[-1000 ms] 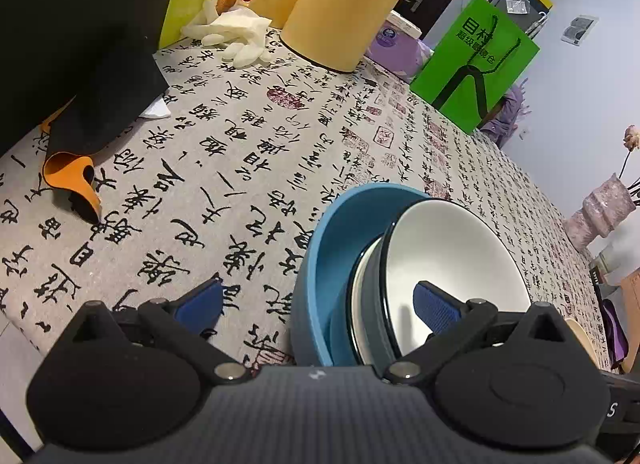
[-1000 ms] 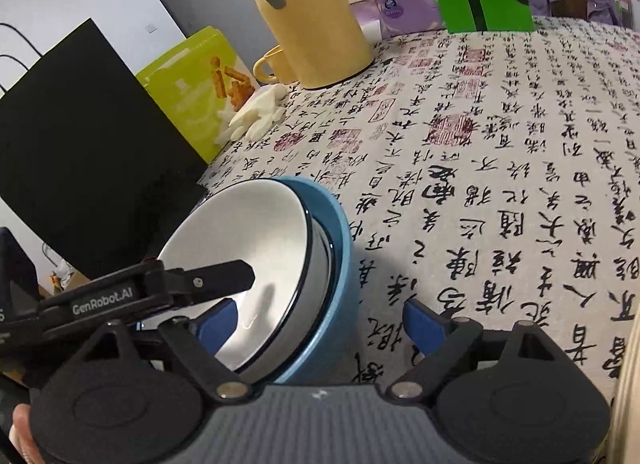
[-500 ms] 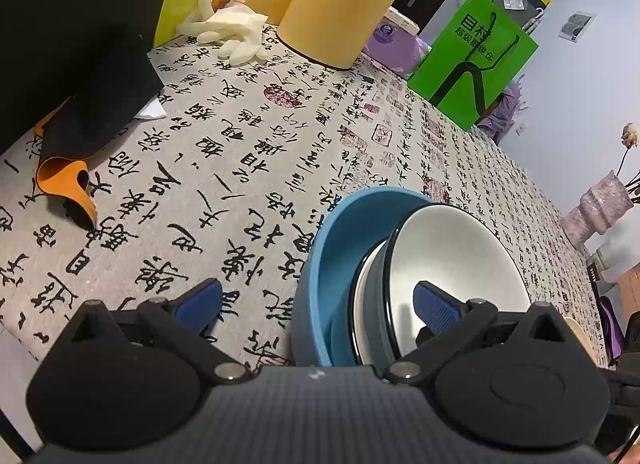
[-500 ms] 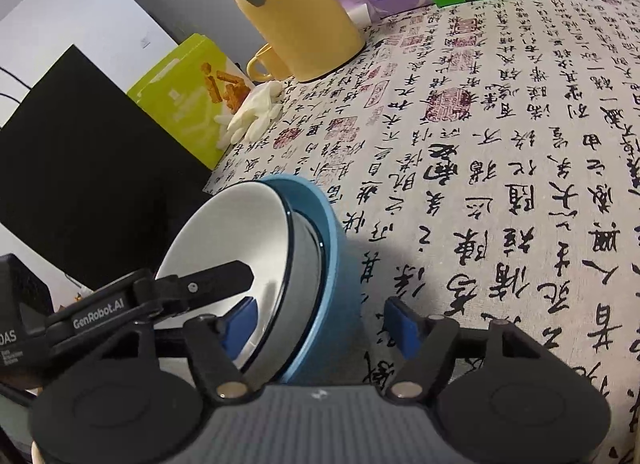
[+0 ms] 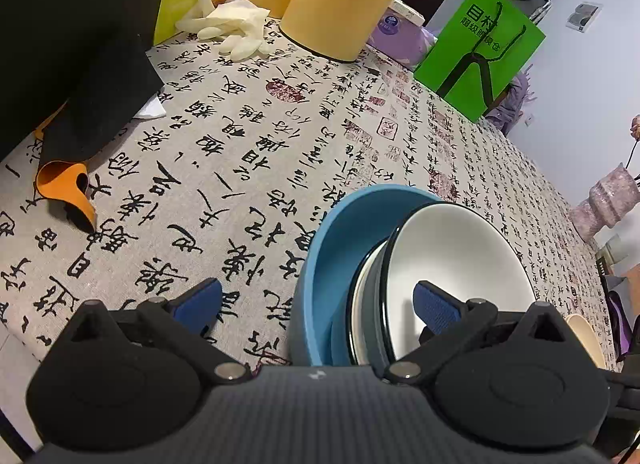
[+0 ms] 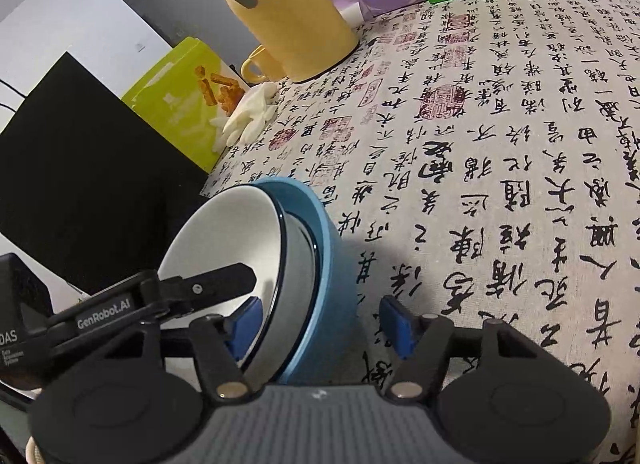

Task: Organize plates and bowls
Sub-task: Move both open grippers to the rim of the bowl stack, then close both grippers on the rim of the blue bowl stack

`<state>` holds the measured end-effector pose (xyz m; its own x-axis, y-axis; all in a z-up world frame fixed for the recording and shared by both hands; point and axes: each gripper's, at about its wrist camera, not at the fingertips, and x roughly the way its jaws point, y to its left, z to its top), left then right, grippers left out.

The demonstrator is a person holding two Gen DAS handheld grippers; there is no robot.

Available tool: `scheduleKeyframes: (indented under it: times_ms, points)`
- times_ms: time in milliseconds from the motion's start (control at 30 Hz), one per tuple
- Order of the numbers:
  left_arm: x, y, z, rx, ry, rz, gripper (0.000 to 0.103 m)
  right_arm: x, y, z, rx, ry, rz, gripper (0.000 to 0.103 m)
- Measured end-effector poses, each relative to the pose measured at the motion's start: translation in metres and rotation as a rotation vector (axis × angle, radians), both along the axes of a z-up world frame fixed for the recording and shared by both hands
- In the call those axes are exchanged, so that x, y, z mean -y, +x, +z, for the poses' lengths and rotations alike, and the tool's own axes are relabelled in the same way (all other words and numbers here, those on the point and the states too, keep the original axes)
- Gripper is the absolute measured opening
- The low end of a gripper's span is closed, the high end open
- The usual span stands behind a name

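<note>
The table (image 5: 248,151), under its cloth printed with black calligraphy, carries the whole stack near its front edge; the blue bowl (image 5: 320,260) is the largest and outermost piece, thick-walled and probably the heaviest, so I judge it the part that must bear any lift; nested in it is a grey bowl (image 5: 370,316) of which only a band of wall shows, and innermost the white bowl (image 5: 452,264) with its dark rim, glazed and likely slippery and chip-prone; the nest is stiff but loose, so the inner bowls may shift or clink if tilted. The left gripper (image 5: 318,306) stands wide, one pad inside the white bowl and the other out over the cloth, pressing nothing; the right gripper (image 6: 322,322) straddles the opposite walls, its jaws having just been closing, yet a gap remains beside the blue wall and it holds nothing; best to pinch across all the walls at once, on opposite sides.
</note>
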<state>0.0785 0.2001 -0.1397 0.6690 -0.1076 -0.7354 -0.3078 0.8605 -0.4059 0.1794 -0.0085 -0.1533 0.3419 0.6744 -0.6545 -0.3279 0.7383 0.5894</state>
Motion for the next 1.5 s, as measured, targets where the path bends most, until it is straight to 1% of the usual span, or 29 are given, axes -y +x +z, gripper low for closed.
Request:
scheduleKeyframes:
  times_ms: [100, 200, 433, 567, 733, 833, 967, 1133, 1267, 1300, 1400, 1500]
  points:
    - [0.0, 0.0, 0.0, -0.005, 0.005, 0.001, 0.103, 0.003, 0.0, -0.001, -0.009, 0.015, -0.006, 0.064]
    - [0.005, 0.002, 0.0, -0.011, 0.04, -0.008, 0.103, 0.006, 0.001, -0.002, -0.02, 0.027, -0.013, 0.063]
    - [0.006, 0.001, 0.0, -0.008, 0.042, -0.003, 0.103, 0.006, -0.001, -0.001, -0.021, 0.026, -0.016, 0.062]
    - [0.006, 0.0, 0.0, -0.004, 0.043, -0.003, 0.103, 0.007, -0.002, -0.002, -0.025, 0.031, -0.015, 0.059]
    - [0.003, -0.001, 0.0, 0.011, 0.029, -0.001, 0.103, 0.004, -0.002, -0.001, -0.028, 0.039, -0.004, 0.055]
    - [0.001, -0.001, 0.0, 0.016, 0.019, 0.002, 0.103, 0.001, -0.002, 0.0, -0.025, 0.039, -0.002, 0.055]
    - [-0.002, -0.002, 0.0, 0.026, -0.009, 0.012, 0.103, -0.004, 0.0, 0.0, -0.029, 0.033, 0.001, 0.047]
    - [-0.004, -0.004, 0.0, 0.05, -0.041, 0.012, 0.102, -0.005, 0.004, -0.005, -0.054, 0.057, -0.005, 0.047]
    - [-0.004, -0.004, -0.001, 0.064, -0.063, 0.005, 0.09, -0.005, 0.005, -0.006, -0.053, 0.059, -0.009, 0.047]
    - [-0.004, -0.004, -0.001, 0.066, -0.065, 0.005, 0.085, -0.005, 0.005, -0.007, -0.056, 0.062, -0.011, 0.047]
    - [-0.003, -0.004, -0.002, 0.071, -0.082, 0.0, 0.073, -0.004, 0.005, -0.007, -0.055, 0.063, -0.012, 0.047]
    - [-0.003, -0.002, -0.003, 0.072, -0.106, -0.01, 0.067, -0.003, 0.006, -0.008, -0.052, 0.064, -0.01, 0.047]
